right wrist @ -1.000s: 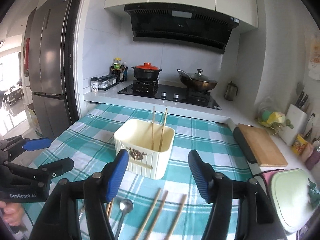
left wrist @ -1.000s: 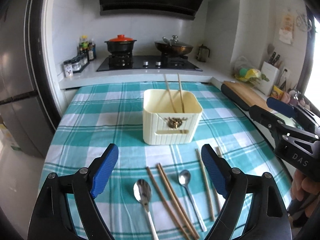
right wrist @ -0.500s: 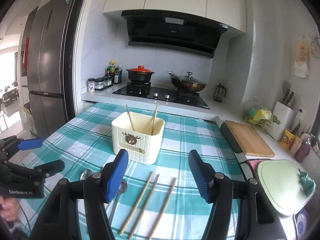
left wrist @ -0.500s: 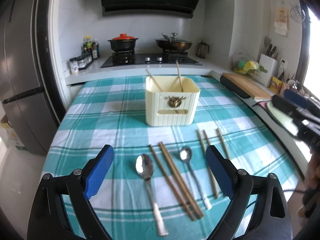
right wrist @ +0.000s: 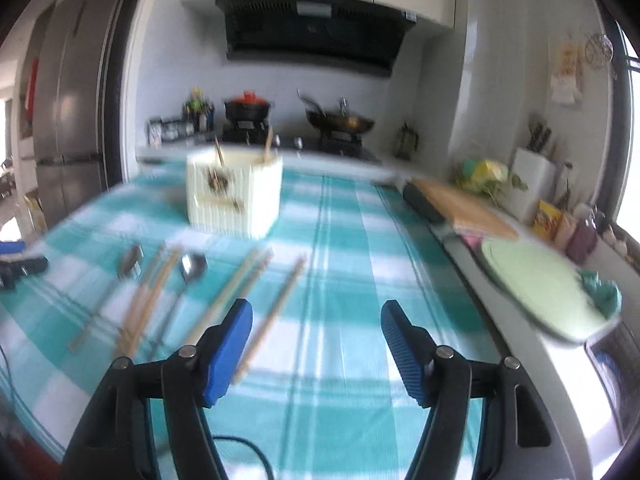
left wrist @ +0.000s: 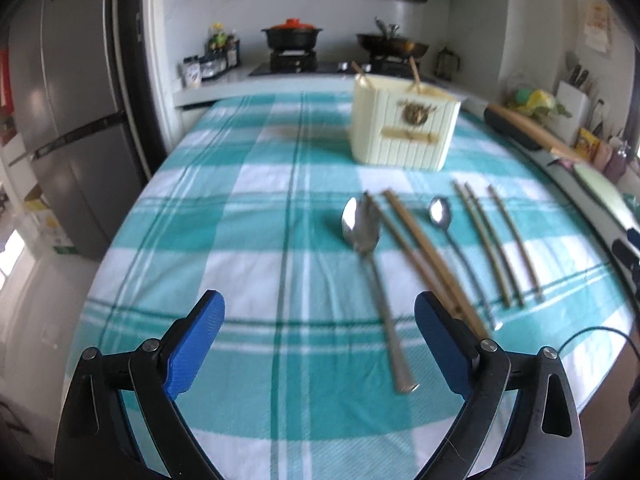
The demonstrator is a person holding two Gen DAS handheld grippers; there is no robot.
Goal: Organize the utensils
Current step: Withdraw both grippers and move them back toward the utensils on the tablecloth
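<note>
Evidently only a small part of the sorting has been done: two brown wooden chopsticks [left wrist: 414, 70] are seen standing in the cream ribbed plastic holder [left wrist: 404, 132], which is set well ahead of both grippers on the teal-and-white checked tablecloth [left wrist: 240, 240]. Everything else is left lying on the cloth. Ahead and to the right of the left gripper [left wrist: 318, 346], whose blue pads are spread wide with nothing between them, a large steel spoon [left wrist: 370, 264], a pair of dark wooden chopsticks [left wrist: 424, 256], a smaller steel spoon [left wrist: 450, 236] and three pale bamboo chopsticks [left wrist: 496, 240] are laid side by side. The right gripper [right wrist: 316, 350] is opening, nothing is held, and the pale sticks are found just ahead to its left.
</note>
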